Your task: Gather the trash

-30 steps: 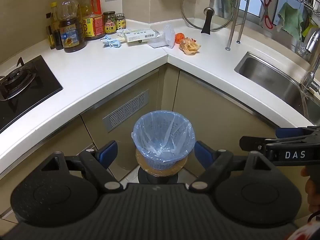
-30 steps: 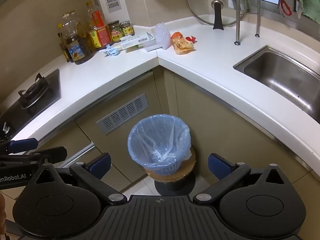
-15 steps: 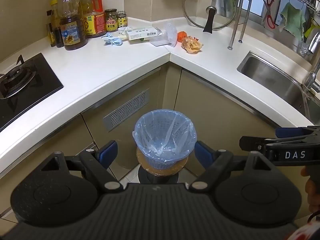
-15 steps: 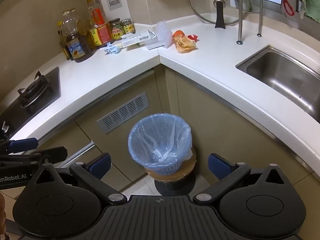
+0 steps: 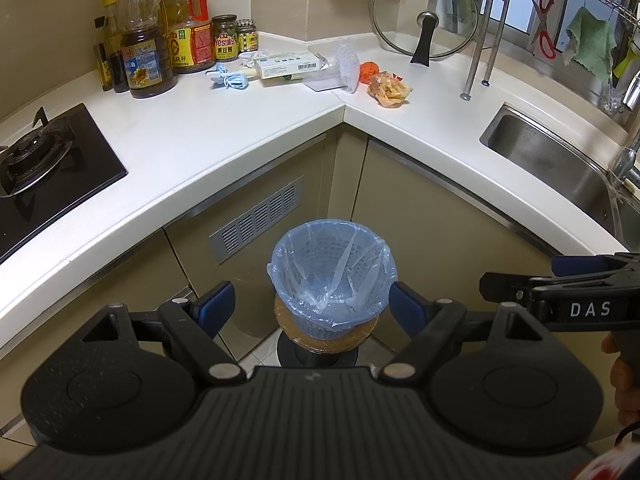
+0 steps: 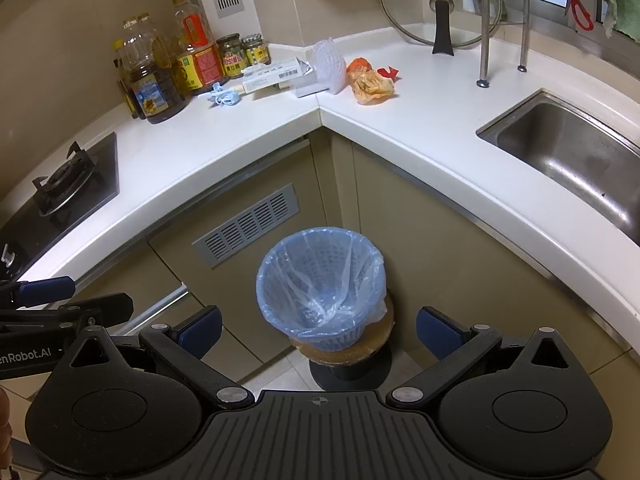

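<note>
We hold the left tool (image 5: pixel 312 310) and the right tool (image 6: pixel 318 330) side by side in a corner kitchen, each with its blue pads spread wide and gripping nothing. Just ahead of and below both tools, framed between their fingers, stands a small bin (image 5: pixel 332 276) lined with a pale blue bag, perched on a round stool (image 6: pixel 344 350) on the floor. The trash lies well beyond the tools, at the far corner of the white tabletop (image 5: pixel 224 132): a crumpled orange wrapper (image 5: pixel 389 90), a white foam net sleeve (image 5: pixel 347 66), a long white carton (image 5: pixel 286 65) and what looks like a crumpled blue face mask (image 5: pixel 229 79). Oil bottles (image 5: pixel 146 52) stand to the far left of the tools, a steel sink (image 6: pixel 576 160) to their right, a gas hob (image 5: pixel 36 152) at their near left.
</note>
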`<action>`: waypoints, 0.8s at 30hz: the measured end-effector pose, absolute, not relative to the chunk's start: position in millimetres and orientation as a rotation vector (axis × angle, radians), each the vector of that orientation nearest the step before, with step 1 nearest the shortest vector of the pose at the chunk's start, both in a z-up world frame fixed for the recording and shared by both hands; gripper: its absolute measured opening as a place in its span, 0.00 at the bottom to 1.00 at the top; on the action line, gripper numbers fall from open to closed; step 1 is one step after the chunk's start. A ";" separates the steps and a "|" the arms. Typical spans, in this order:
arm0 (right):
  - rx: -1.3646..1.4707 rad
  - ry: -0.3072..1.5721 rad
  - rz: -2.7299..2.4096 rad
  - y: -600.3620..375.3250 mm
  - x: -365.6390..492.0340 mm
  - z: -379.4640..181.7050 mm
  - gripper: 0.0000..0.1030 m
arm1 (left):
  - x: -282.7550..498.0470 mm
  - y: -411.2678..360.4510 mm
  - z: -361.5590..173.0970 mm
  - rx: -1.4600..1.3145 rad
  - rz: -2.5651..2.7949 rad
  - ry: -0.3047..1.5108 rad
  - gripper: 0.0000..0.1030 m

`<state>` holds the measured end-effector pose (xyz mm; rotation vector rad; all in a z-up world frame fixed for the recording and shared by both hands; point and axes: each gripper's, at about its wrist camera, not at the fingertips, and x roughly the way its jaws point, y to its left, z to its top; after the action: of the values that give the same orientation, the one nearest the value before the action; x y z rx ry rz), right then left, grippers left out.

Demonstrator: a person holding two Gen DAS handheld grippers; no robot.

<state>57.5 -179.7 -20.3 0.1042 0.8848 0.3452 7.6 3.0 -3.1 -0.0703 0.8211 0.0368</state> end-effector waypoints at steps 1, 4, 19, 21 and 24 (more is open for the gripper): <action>0.104 0.886 0.345 -179.4 57.9 -20.7 1.00 | 7.7 2.6 -2.8 -0.071 0.037 0.822 0.80; 0.104 0.886 0.345 -179.2 59.0 -20.8 1.00 | 11.9 4.6 -3.6 -0.074 0.040 0.827 0.80; 0.104 0.889 0.344 -179.5 60.8 -20.8 1.00 | 13.5 6.7 -3.2 -0.074 0.038 0.827 0.80; 0.103 0.889 0.345 -179.2 61.8 -21.2 1.00 | 13.4 6.8 -3.2 -0.073 0.038 0.827 0.80; 0.104 0.889 0.345 -179.6 61.9 -20.5 1.00 | 13.5 7.2 -3.1 -0.073 0.038 0.827 0.80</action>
<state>61.9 -179.6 -20.5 0.1039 0.8892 0.3450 13.5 7.2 -3.1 -0.0729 0.8272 0.0381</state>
